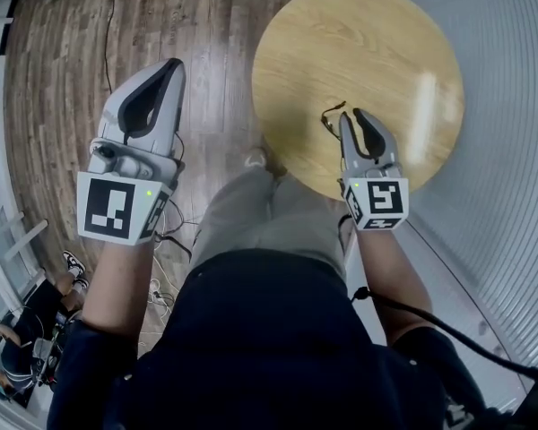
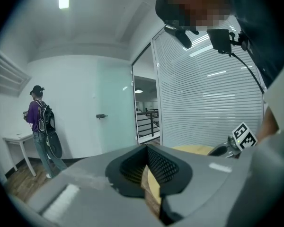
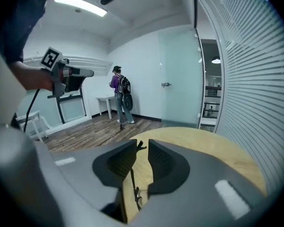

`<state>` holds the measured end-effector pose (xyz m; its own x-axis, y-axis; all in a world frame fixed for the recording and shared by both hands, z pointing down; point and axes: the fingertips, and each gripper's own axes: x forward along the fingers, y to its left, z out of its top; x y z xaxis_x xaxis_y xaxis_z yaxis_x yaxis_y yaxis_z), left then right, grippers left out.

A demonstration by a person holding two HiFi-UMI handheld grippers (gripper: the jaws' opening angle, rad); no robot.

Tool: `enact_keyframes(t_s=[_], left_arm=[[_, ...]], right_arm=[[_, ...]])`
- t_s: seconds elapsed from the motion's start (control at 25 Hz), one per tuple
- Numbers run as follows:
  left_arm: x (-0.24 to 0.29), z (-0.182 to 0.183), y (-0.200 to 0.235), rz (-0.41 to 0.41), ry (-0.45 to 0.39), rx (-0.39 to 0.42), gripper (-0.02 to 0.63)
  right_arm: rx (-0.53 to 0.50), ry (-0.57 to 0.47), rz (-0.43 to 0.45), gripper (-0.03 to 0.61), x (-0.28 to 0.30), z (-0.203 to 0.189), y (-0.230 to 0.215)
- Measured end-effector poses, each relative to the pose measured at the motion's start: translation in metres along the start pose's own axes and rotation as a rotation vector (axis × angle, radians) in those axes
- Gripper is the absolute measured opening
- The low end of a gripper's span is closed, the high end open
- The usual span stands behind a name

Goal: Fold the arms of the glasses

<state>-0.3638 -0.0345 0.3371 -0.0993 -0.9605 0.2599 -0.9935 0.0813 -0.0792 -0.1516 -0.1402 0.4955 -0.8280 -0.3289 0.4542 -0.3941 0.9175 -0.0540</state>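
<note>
Wood plank flooring (image 1: 63,79) is noted across the left of the head view.

- The left gripper (image 1: 172,68) is held over that floor, well apart from the table. In the left gripper view its jaws are seen closed tip to tip, with nothing between the pads. It is judged idle for now.
- A round, pale wooden table (image 1: 377,34) fills the upper middle. Its top is bare except for the glasses.
- The glasses (image 1: 328,116) are seen as a thin dark wire shape on the near part of the table, just left of the right gripper's tips. Most of the frame is hidden, and the lenses cannot be made out.
- The right gripper (image 1: 351,115) is lowered to the table over them. In the right gripper view one thin arm (image 3: 131,174) runs lengthwise through the narrow gap between the jaws, close to the left pad and clear of the right one. The jaws are therefore slightly parted and not clamped.
- Slatted blinds (image 1: 502,106) are noted along the right edge.

Progress, as a judgement: no fold can be confirmed. One arm is lined up between the jaws, and the state of the other arm cannot be told. Both folds are treated as still to be done.

Writing: no brand or label is legible. Only black-and-white square patterns are seen on the marker cubes (image 1: 117,206), with no letters to be read.
</note>
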Motion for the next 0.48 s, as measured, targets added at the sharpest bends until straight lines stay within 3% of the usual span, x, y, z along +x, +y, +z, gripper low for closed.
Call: enact_keyframes(t_s=[0.24,0.48], left_arm=[[0.012,0.01,-0.002,-0.002,-0.019,0.003,0.003],[-0.001,0.021,-0.005,0.011,-0.002,0.009,0.003]], right_arm=[[-0.001,0.002,0.071,0.084,0.024,0.013,0.001],[0.0,0.019,0.08,0.084,0.013,0.02,-0.001]])
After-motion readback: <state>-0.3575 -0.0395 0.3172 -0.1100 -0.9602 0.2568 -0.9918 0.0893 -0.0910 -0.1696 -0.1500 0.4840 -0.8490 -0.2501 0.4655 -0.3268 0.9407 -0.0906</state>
